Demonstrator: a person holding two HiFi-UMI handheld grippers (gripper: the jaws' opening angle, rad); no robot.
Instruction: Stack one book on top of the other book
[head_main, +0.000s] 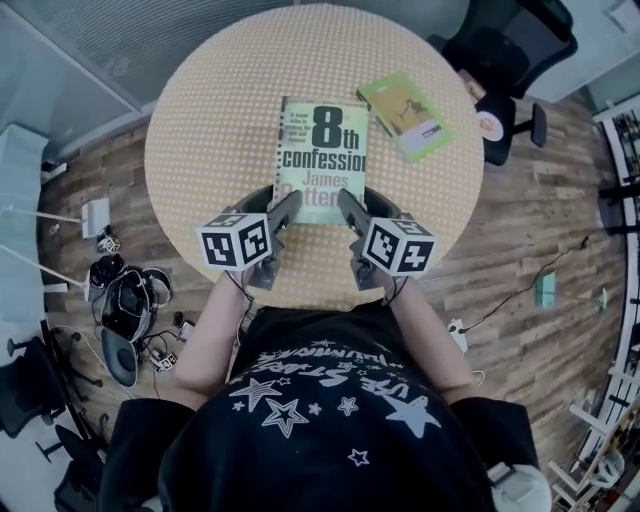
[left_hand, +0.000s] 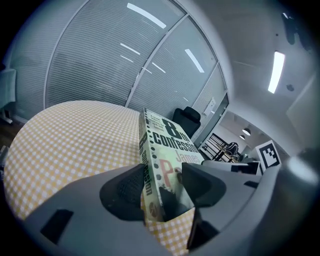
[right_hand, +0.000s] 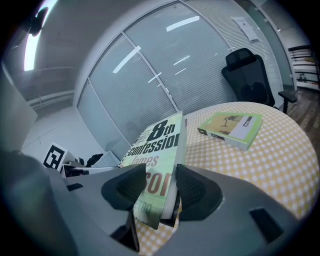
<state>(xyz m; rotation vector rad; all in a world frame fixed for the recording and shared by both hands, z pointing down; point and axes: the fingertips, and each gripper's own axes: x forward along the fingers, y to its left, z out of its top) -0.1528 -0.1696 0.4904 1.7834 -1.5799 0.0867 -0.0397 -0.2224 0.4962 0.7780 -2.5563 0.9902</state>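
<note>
A thick paperback, the large book (head_main: 320, 150), lies lengthwise in the middle of a round counter (head_main: 210, 130), its cover facing up and its title readable from the person's side. Its near short edge sits between two handheld grippers. The left gripper (head_main: 283, 208) straddles the near left corner, and the right gripper (head_main: 350, 208) straddles the near right corner.

In the left gripper view, the jaws stand wide with the spine corner of the book between them, and the pads appear to rest against it. In the right gripper view, the jaws are likewise wide around the other corner, one pad over the cover and one against the page edge. A dark shadow under both near corners suggests that this end is raised slightly off the cloth, so both grippers probably have the book clamped.

The small green book (head_main: 405, 115) lies flat farther back and to the right, turned at an angle, close to the large book's far right corner but not touching it. Nothing is stacked yet. What remains is to carry one book over and set it down on the other.

A yellow and white checked cloth covers the counter. Around it is a wooden plank floor (head_main: 530, 250), a black office chair (head_main: 510, 40) beyond the counter, cables and gear (head_main: 130, 300) on the floor at left, and glass walls with blinds (left_hand: 100, 65).
</note>
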